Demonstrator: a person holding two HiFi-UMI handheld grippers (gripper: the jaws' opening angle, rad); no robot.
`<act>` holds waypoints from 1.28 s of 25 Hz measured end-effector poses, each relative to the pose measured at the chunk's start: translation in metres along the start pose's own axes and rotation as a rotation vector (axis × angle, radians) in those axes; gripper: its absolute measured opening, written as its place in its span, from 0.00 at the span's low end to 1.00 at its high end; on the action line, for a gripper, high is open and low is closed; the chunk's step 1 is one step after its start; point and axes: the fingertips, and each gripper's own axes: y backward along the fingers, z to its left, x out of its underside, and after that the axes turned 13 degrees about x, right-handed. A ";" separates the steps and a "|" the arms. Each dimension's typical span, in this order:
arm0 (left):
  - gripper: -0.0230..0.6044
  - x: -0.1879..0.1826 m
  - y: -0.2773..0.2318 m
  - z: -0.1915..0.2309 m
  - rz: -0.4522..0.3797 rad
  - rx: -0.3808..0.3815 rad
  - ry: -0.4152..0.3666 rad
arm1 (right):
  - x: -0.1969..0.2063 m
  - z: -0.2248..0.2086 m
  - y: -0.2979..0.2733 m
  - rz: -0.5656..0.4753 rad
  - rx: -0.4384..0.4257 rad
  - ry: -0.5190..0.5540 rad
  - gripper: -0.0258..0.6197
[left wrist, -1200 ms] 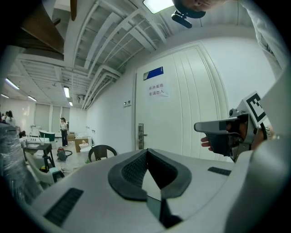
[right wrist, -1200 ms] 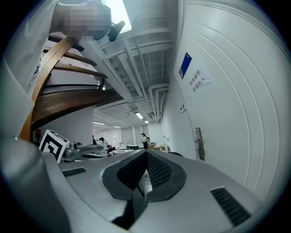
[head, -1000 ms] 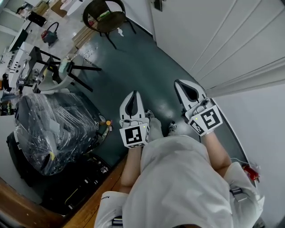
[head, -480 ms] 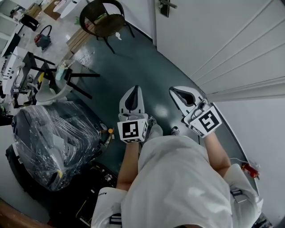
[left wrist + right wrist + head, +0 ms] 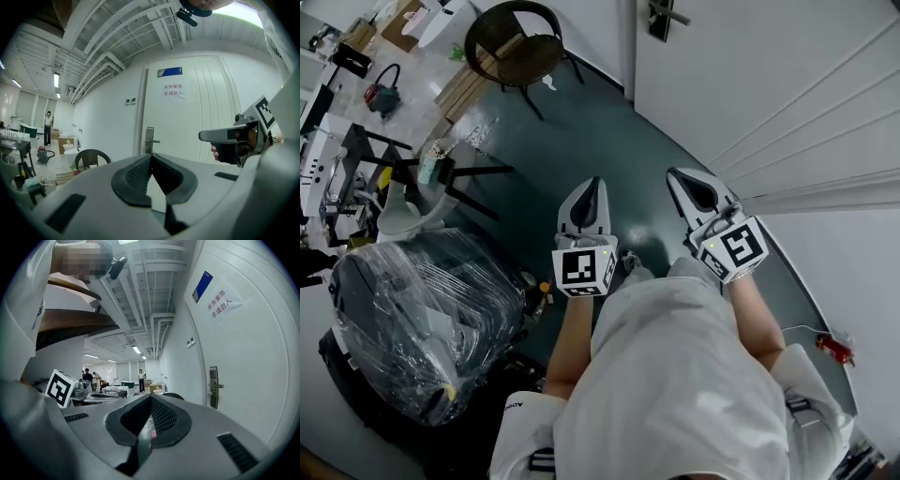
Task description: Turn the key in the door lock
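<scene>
Forearms (image 5: 570, 342) out front, L tool (image 5: 591, 187) & R tool (image 5: 686, 183) level, abreast.

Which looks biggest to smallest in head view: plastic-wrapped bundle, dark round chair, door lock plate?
1. plastic-wrapped bundle, clearly largest, though it also sits nearest the camera
2. dark round chair
3. door lock plate, smallest, at the far top edge

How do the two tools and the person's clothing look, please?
The left tool and right tool are white wedge-shaped shells with dark textured pads. Each carries a white cube with black square markers. The person wears a white short-sleeved shirt.
</scene>
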 end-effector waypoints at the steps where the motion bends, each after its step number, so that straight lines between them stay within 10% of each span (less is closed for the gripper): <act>1: 0.05 -0.001 0.001 0.006 0.001 -0.003 -0.006 | 0.000 0.001 -0.003 0.003 0.015 0.002 0.03; 17: 0.05 0.001 -0.032 0.039 0.031 -0.047 0.005 | 0.016 -0.042 -0.053 0.074 0.061 -0.097 0.03; 32: 0.05 -0.012 -0.171 0.100 0.065 -0.072 -0.022 | 0.018 -0.151 -0.165 0.100 0.090 -0.168 0.03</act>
